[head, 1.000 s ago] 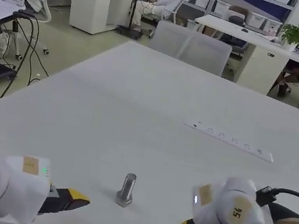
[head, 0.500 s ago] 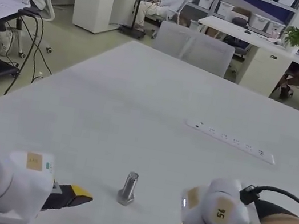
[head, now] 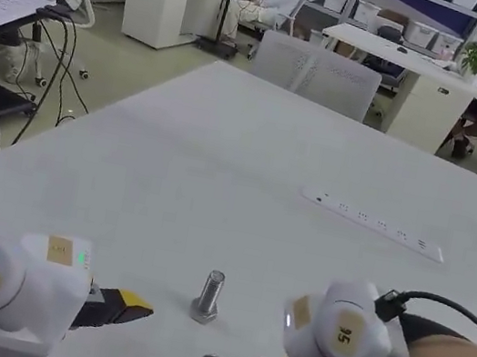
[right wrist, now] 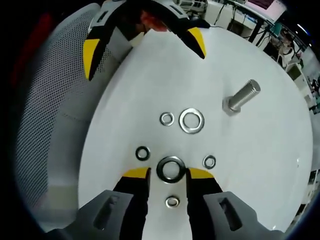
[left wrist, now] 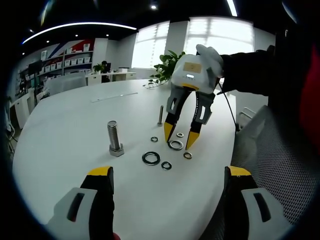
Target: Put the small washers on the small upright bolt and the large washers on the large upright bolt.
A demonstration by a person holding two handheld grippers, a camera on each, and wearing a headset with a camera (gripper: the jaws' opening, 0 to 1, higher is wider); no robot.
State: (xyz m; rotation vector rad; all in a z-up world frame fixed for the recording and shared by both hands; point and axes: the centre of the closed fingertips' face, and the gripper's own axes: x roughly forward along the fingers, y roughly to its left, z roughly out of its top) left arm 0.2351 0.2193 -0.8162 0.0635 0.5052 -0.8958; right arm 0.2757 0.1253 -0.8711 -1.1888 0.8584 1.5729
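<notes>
The right gripper (right wrist: 169,173) straddles a large washer (right wrist: 162,170) lying flat on the table (right wrist: 150,75), jaws part-open and holding nothing. Closing may skid the thin ring into the small washer (right wrist: 172,201) just beside it. The left gripper (left wrist: 167,171) gapes wide, empty.

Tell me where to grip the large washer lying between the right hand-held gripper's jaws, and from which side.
Pinch the large washer across its outer rim, on opposite edges, coming down from above. It lies flat on the table, so only the thin rim offers purchase; the right hand-held gripper straddles it with jaws open.
</notes>
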